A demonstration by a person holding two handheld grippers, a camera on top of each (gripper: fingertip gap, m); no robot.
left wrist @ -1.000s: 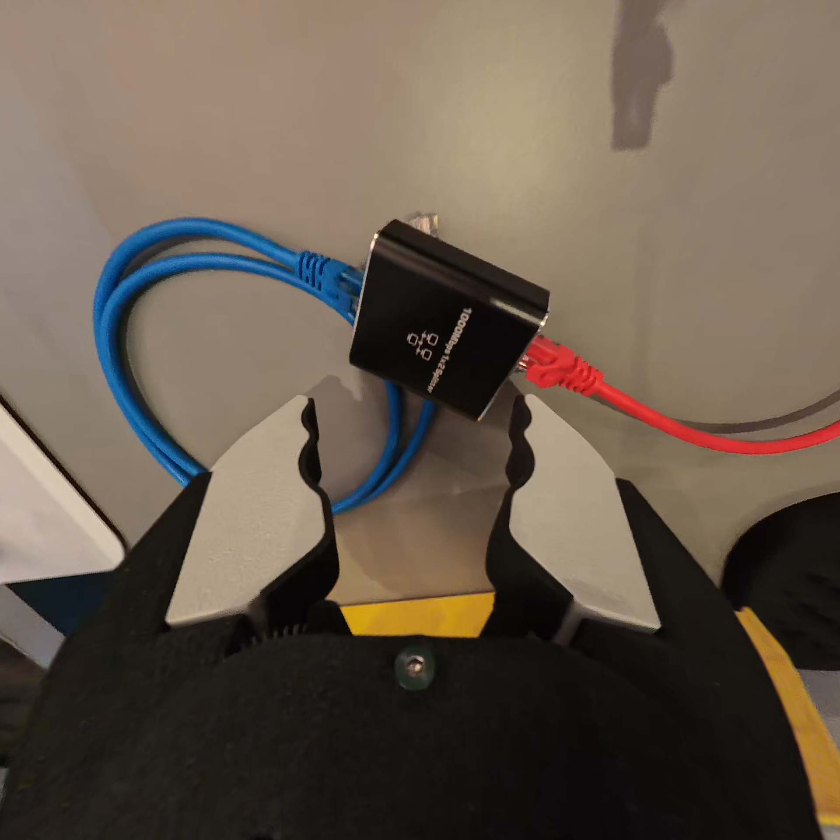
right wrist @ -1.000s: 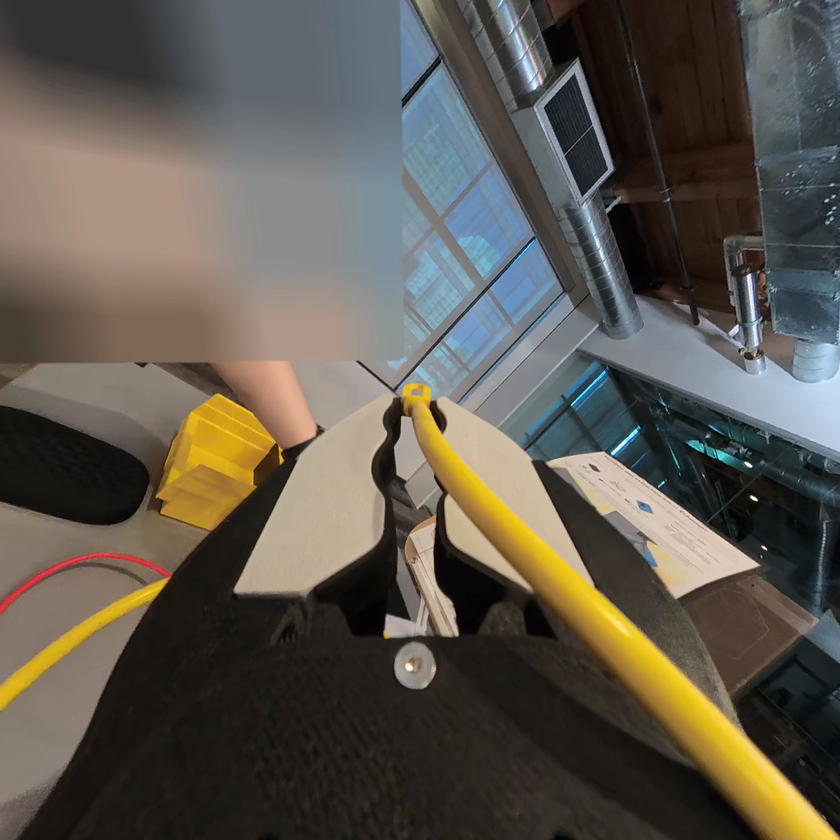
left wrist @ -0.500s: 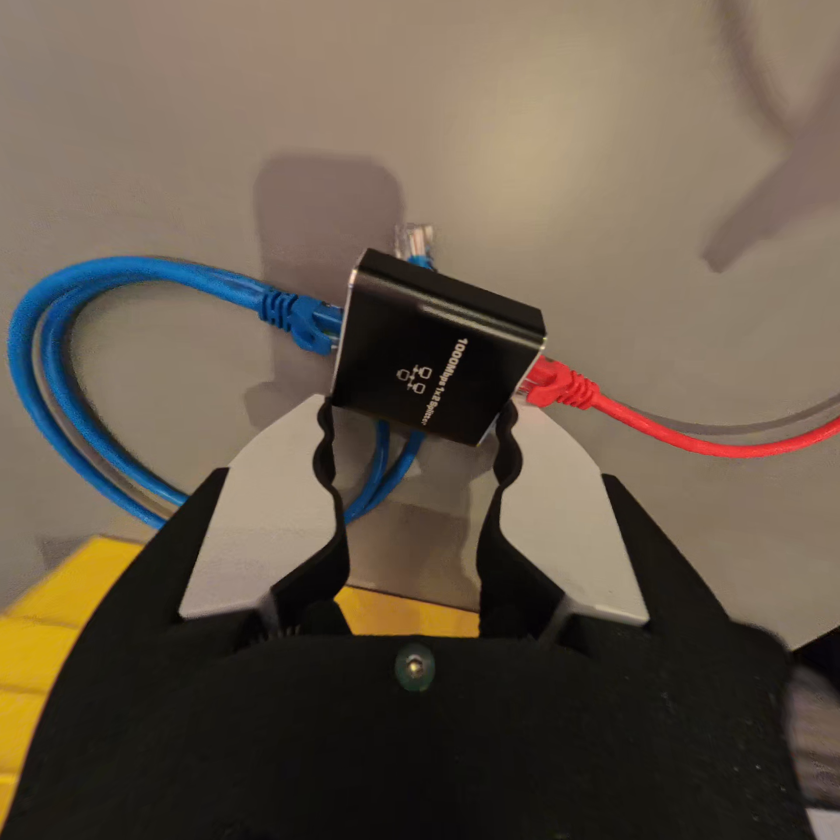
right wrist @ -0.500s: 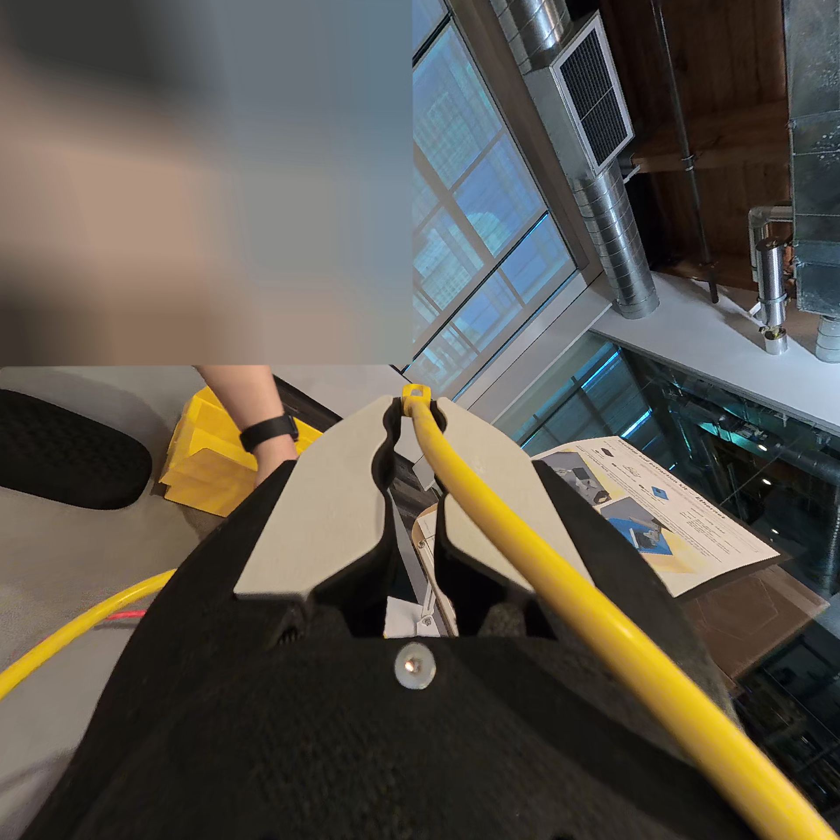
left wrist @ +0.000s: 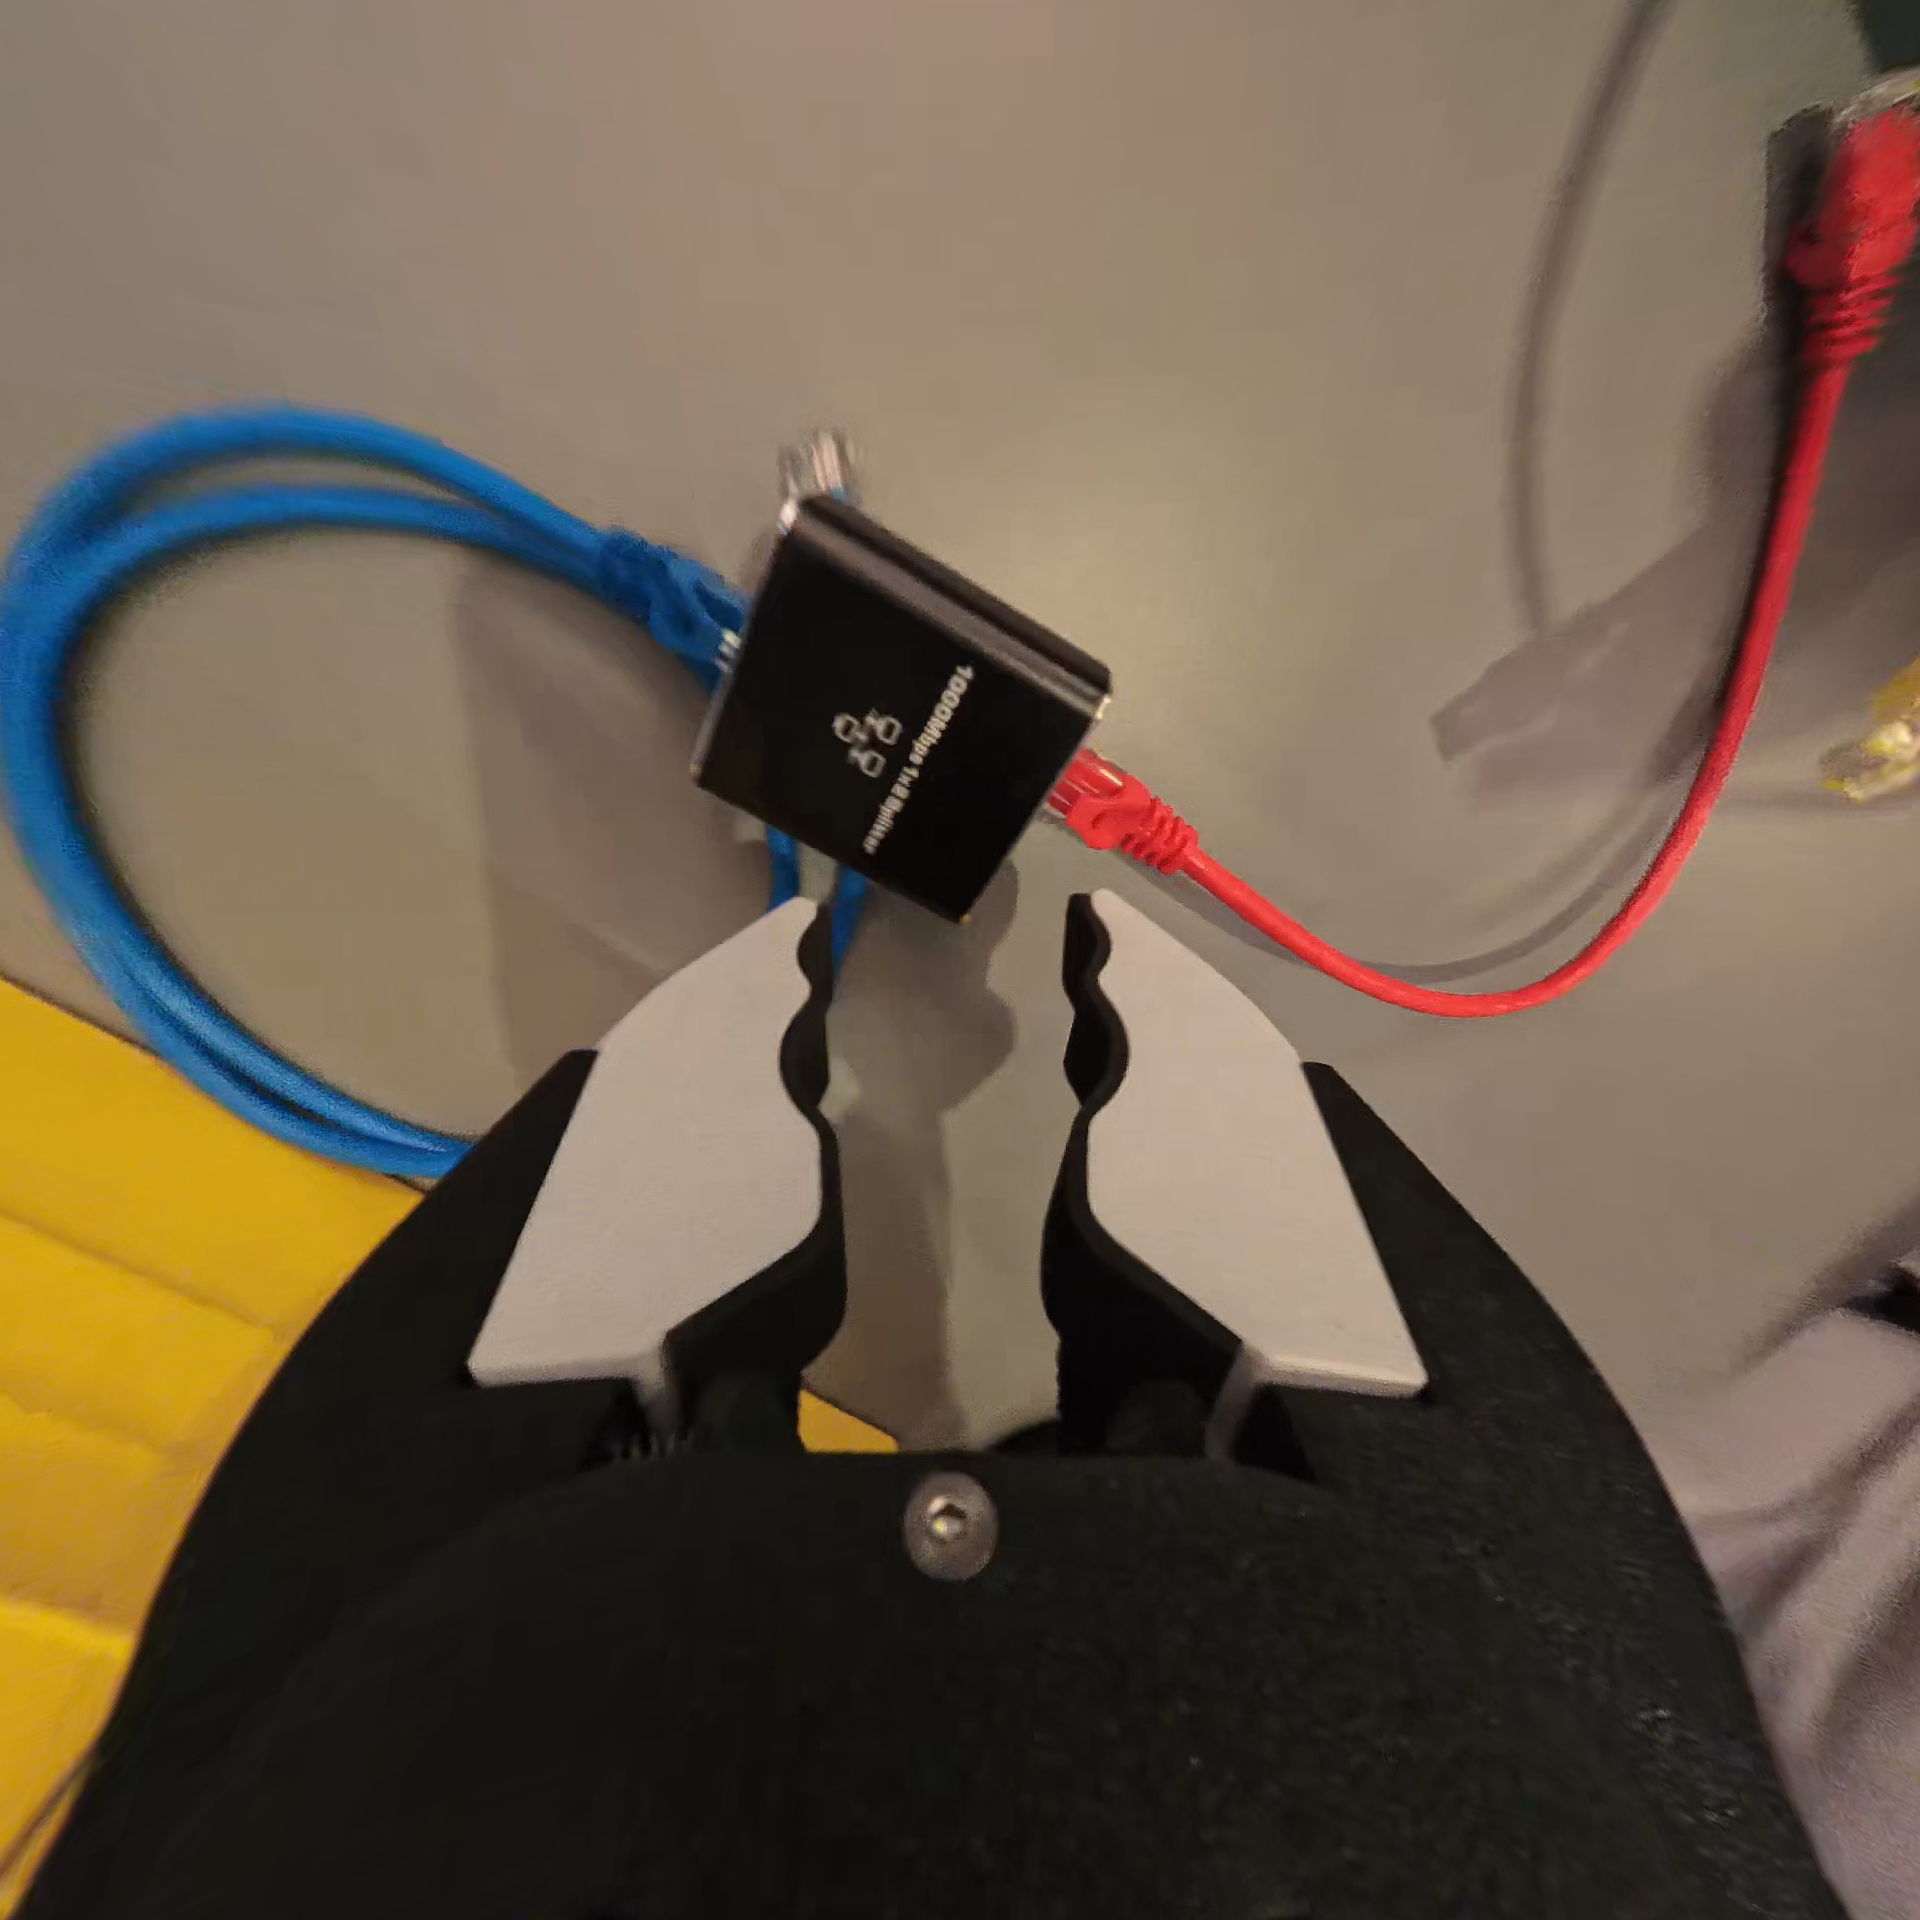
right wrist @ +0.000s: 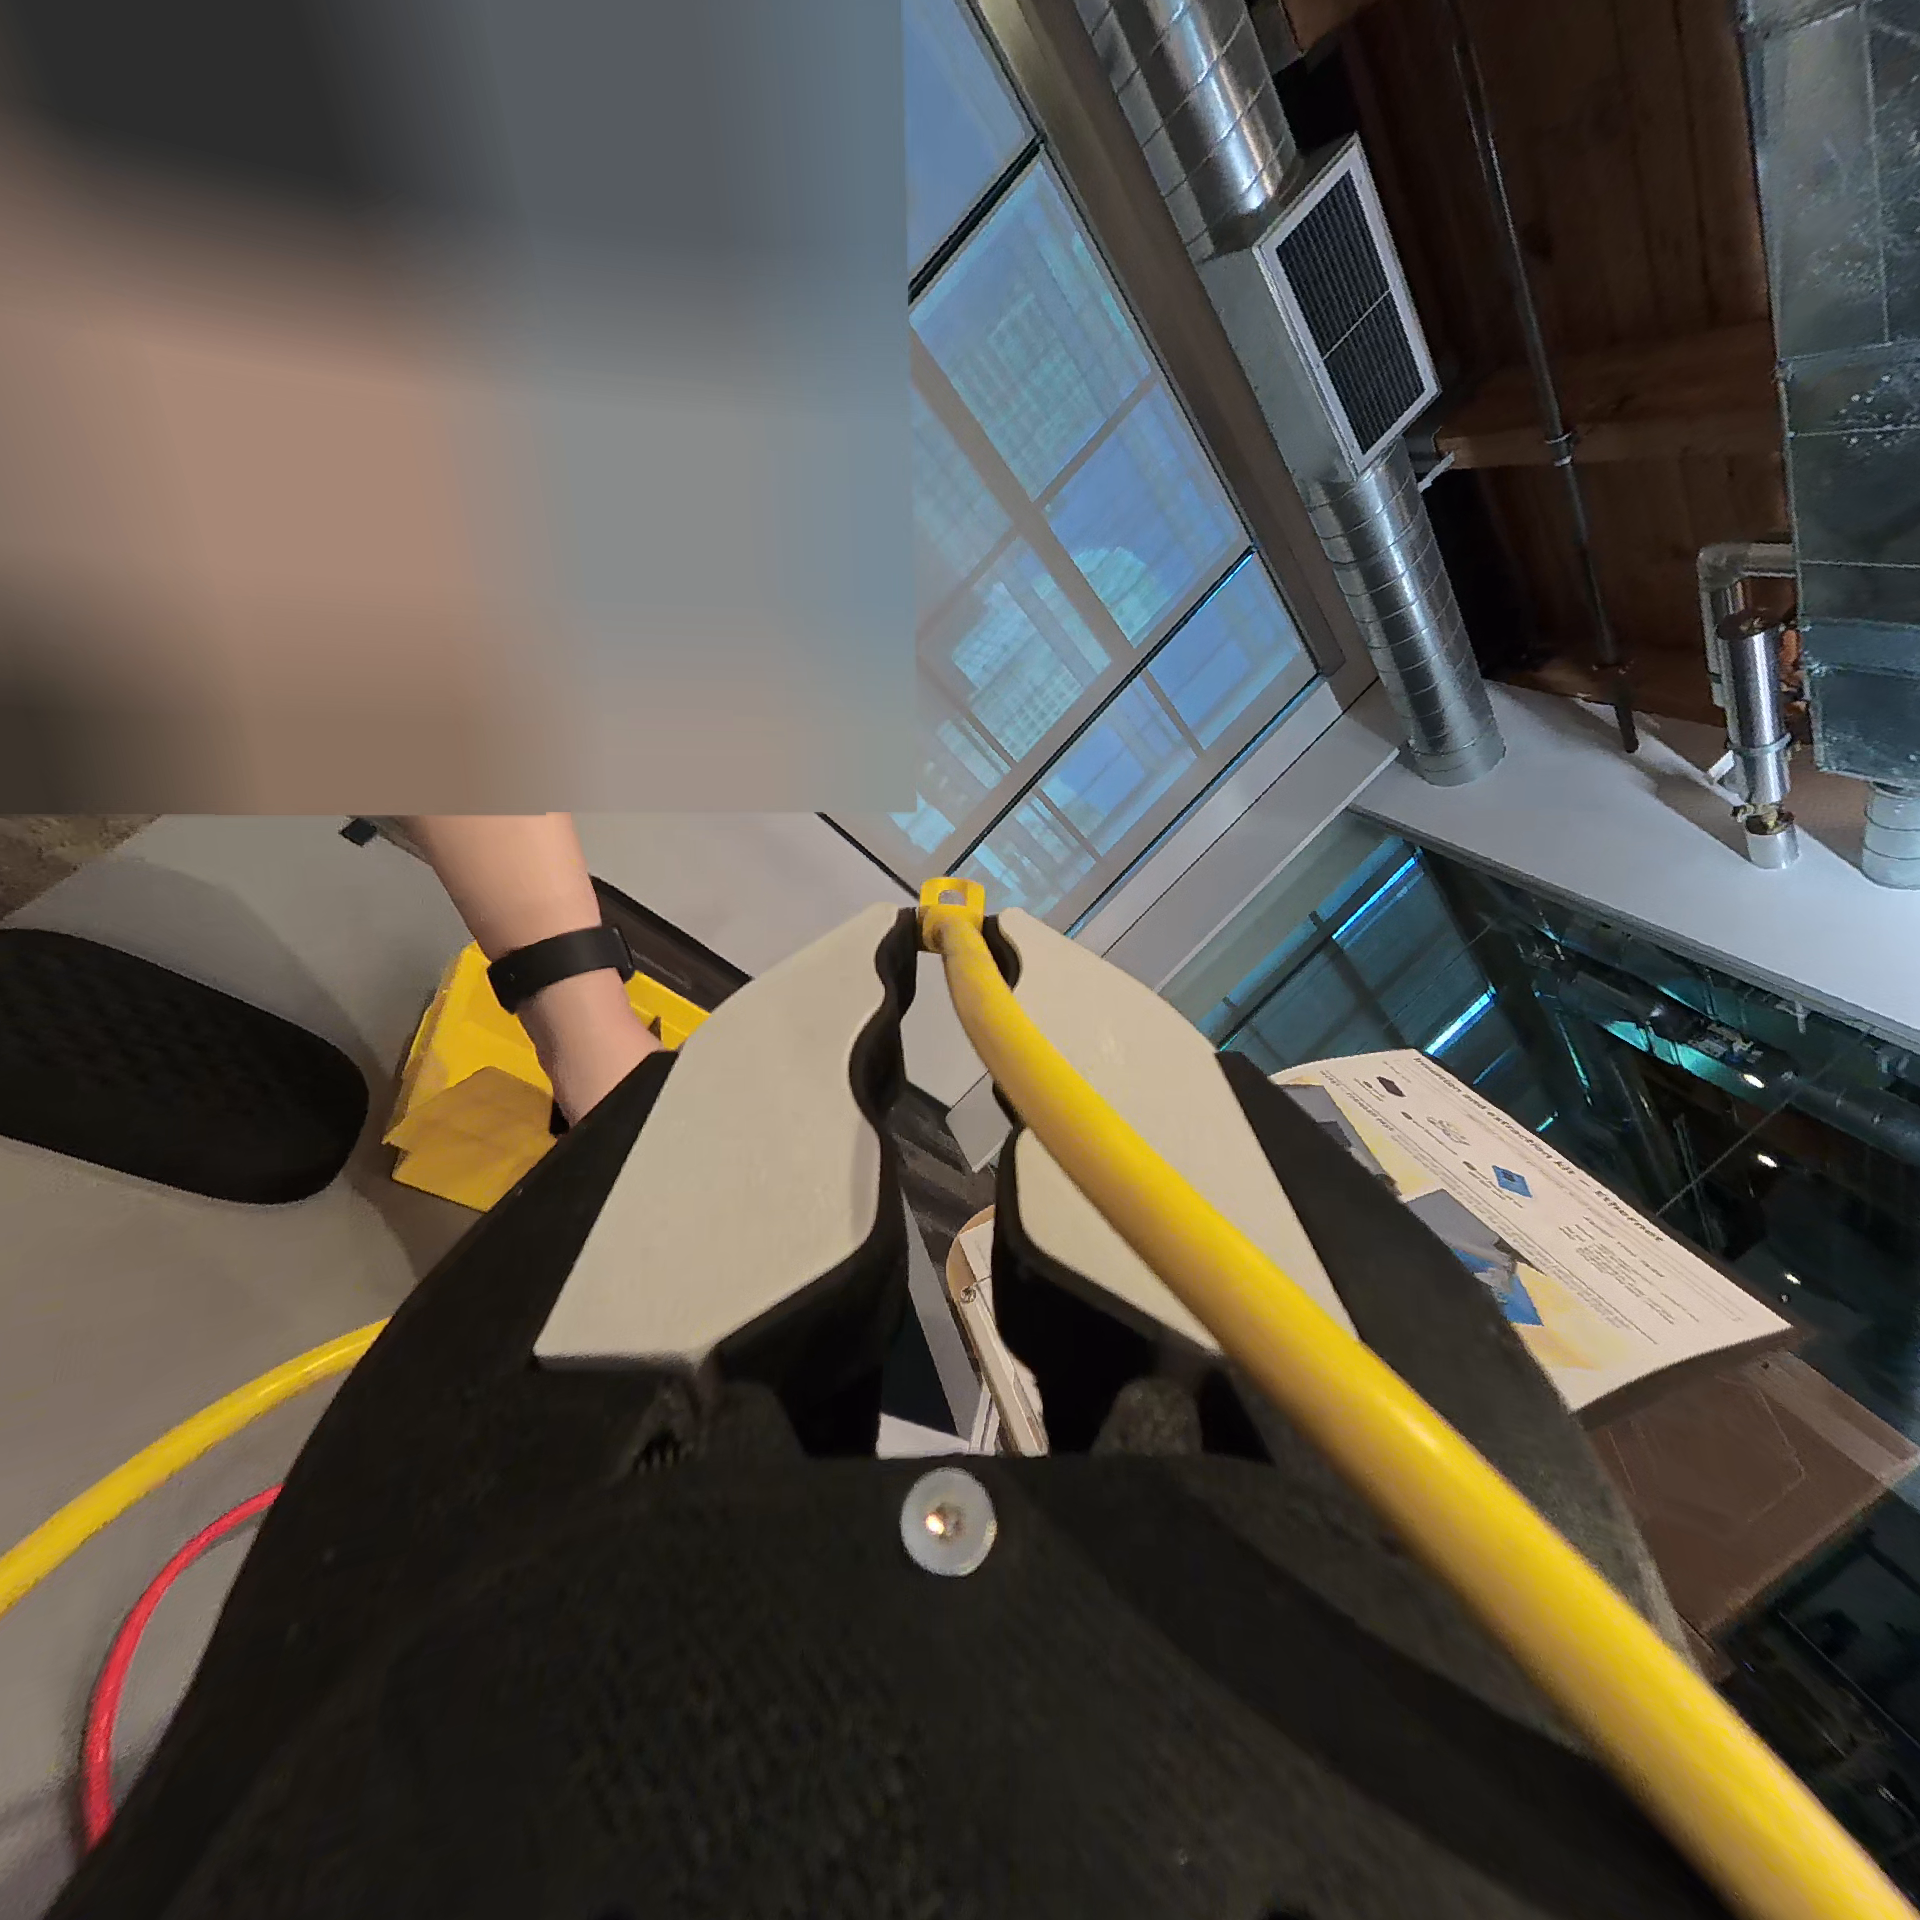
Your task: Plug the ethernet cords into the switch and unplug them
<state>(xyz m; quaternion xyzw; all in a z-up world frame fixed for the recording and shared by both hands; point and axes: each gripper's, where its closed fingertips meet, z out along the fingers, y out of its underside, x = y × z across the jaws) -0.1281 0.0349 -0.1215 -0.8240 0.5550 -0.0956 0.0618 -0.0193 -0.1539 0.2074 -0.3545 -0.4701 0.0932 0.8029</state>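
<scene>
In the left wrist view a black switch (left wrist: 899,727) lies on the grey table (left wrist: 1143,312). A blue cord (left wrist: 208,727) is plugged into its left side and a red cord (left wrist: 1127,826) into its right side. My left gripper (left wrist: 945,914) is partly open. Its fingertips (left wrist: 805,925) stand just short of the switch's near corner, and nothing is pressed between the pads. My right gripper (right wrist: 951,914) is raised off the table and shut on the yellow cord's plug (right wrist: 951,899). The yellow cord (right wrist: 1299,1340) trails back over the right finger.
A yellow bin (left wrist: 156,1403) sits at the near left and also shows in the right wrist view (right wrist: 468,1112). The red cord's other plug (left wrist: 1860,239) and a yellow plug (left wrist: 1881,748) lie far right. A person's arm (right wrist: 520,894), a black pad (right wrist: 156,1070) and a printed sheet (right wrist: 1538,1216) are nearby. There is about 40 cm between the tips of the two grippers.
My left jaws have narrowed. Half a second ago they straddled the switch's near edge; now the tips sit just short of it. The right gripper kept its hold on the yellow plug.
</scene>
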